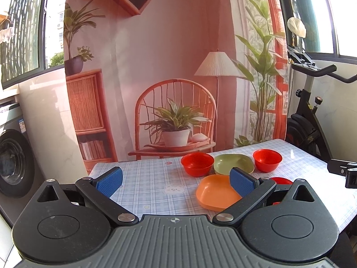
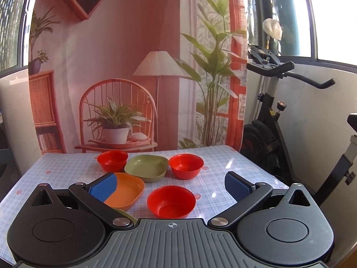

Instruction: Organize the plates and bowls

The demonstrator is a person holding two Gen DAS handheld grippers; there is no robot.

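Three red bowls [image 2: 170, 201], a green plate [image 2: 146, 164] and an orange plate [image 2: 127, 192] sit clustered on the checked tablecloth [image 2: 67, 165]; left gripper [image 1: 176, 182] and right gripper [image 2: 170, 186] hover spread wide, holding nothing

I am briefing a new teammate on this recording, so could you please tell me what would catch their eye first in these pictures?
Bright red bowls stand out on the checked tablecloth: two far ones flank a green dish, a third sits nearest. An orange dish lies left of it. Behind hangs a printed room backdrop. Both grippers, left and right, hold their blue fingers wide open, empty.
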